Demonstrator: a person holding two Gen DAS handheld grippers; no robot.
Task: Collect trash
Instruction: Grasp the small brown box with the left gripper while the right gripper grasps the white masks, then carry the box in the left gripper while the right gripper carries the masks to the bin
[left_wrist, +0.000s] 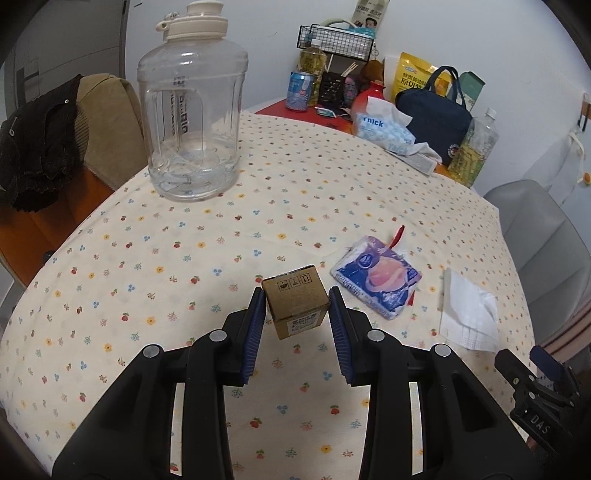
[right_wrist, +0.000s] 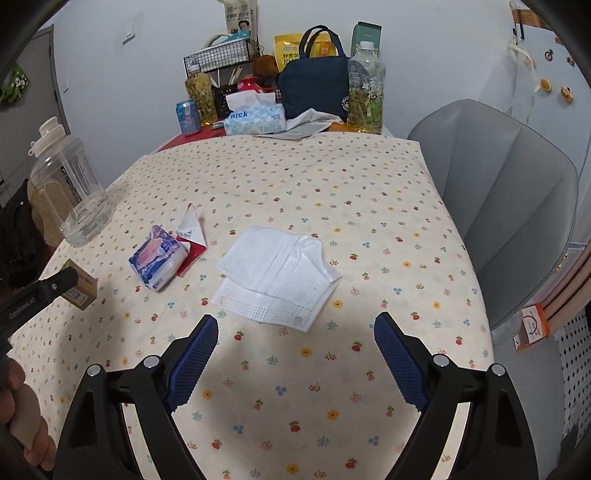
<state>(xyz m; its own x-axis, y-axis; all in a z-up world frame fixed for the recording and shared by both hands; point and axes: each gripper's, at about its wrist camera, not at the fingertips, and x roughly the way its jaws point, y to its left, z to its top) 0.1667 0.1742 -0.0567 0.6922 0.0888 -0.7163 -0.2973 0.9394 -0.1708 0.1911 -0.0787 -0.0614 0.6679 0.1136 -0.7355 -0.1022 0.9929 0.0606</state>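
Observation:
My left gripper (left_wrist: 297, 301) is shut on a small brown cardboard box (left_wrist: 295, 304), which it holds just above the flowered tablecloth; the box also shows in the right wrist view (right_wrist: 81, 288). To its right lie a blue and pink tissue packet (left_wrist: 376, 284) (right_wrist: 159, 258) with a red and white wrapper (right_wrist: 192, 236) beside it, and white face masks (left_wrist: 469, 314) (right_wrist: 277, 277). My right gripper (right_wrist: 295, 339) is open and empty, just short of the masks.
A big clear water jug (left_wrist: 192, 107) (right_wrist: 70, 195) stands at the left. At the far edge are a tissue box (right_wrist: 255, 118), a navy bag (right_wrist: 314, 88), drink bottles (right_wrist: 365, 88) and a can (right_wrist: 188, 116). A grey chair (right_wrist: 498, 192) is on the right.

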